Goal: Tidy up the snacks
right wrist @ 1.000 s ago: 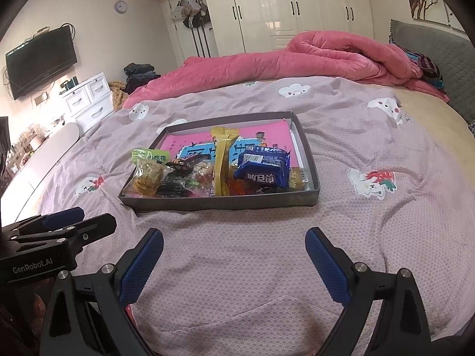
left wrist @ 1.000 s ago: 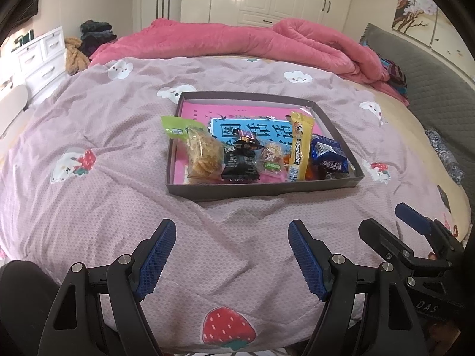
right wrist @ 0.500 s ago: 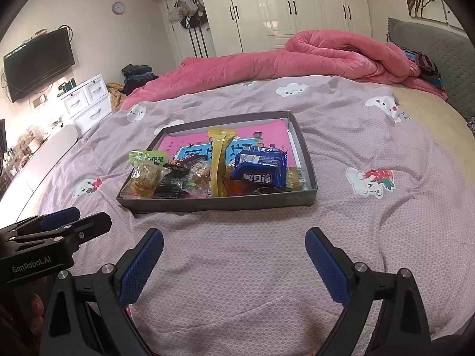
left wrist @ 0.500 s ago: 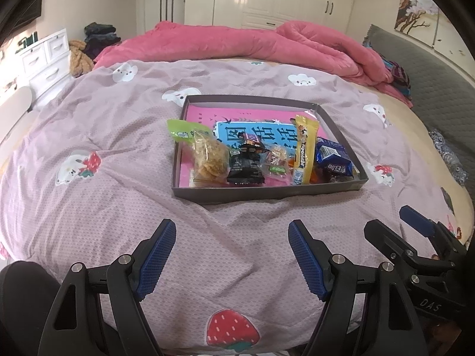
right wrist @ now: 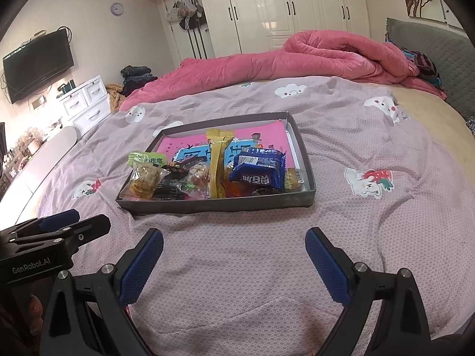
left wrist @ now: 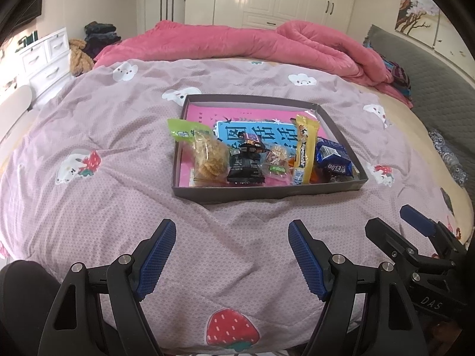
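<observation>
A shallow grey tray (left wrist: 267, 191) lies on the bed (left wrist: 104, 184), on the lilac bedspread and about midway across it, with a rumpled pink duvet (left wrist: 237, 41) heaped along the bed's far edge. The snacks sit bunched along the tray's near wall. At the near left corner is a clear bag of golden crisps with a green header (left wrist: 204, 154); beside it a black packet (left wrist: 246, 163), then a small clear-wrapped sweet (left wrist: 277, 163). A long yellow bar (left wrist: 305, 148) lies lengthwise toward the far wall, and a blue biscuit packet (right wrist: 258, 170) rests near the tray's near right corner. The tray's far half shows only its pink and blue printed liner (left wrist: 237, 115).

The left gripper (left wrist: 231, 255) hovers over the bedspread near the bed's near edge, short of the tray, its blue-padded jaws spread with nothing between them. The right gripper (right wrist: 234, 259) is alongside, also spread wide and empty.
</observation>
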